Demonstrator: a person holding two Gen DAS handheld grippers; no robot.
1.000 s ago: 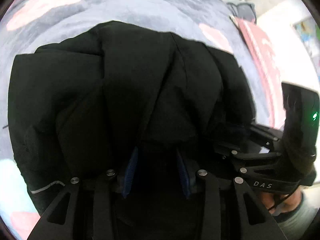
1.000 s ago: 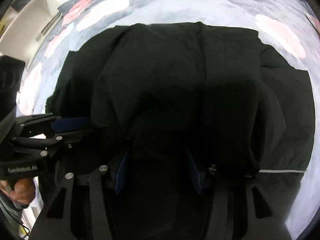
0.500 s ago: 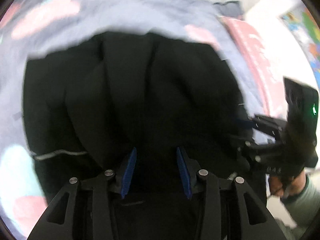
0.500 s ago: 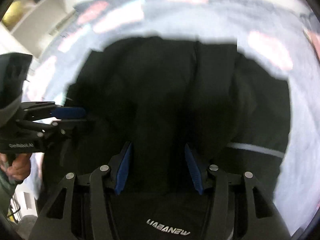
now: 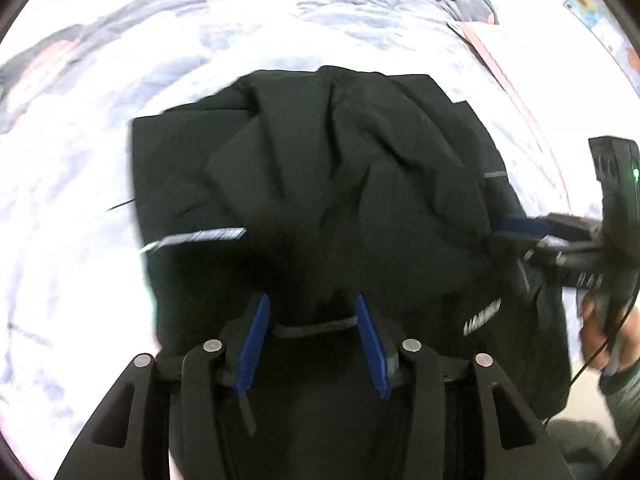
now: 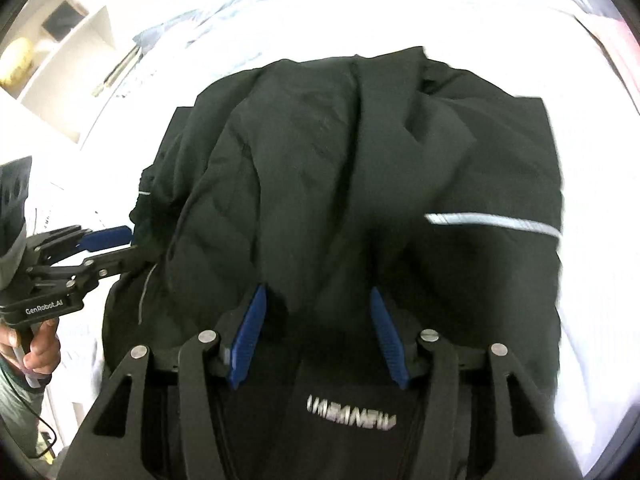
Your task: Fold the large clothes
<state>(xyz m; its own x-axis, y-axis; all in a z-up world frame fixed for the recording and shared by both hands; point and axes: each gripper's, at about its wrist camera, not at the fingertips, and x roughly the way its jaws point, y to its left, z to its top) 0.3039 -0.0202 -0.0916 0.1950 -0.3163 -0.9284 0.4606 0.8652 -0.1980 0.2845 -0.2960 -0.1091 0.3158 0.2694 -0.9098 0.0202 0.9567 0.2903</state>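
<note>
Broadly, a pale bed [image 5: 280,20] with a grey-patterned cover fills both views, and a black jacket [image 5: 340,168] lies bunched across the middle of each frame, draping down toward the lower edge. White lettering [image 6: 351,418] shows on it at the bottom centre of the right wrist view, with a reflective stripe [image 6: 492,222] at centre right. Both the left gripper [image 5: 312,344] and right gripper [image 6: 318,340] have their blue pads spread apart, released, with jacket fabric lying between them.
</note>
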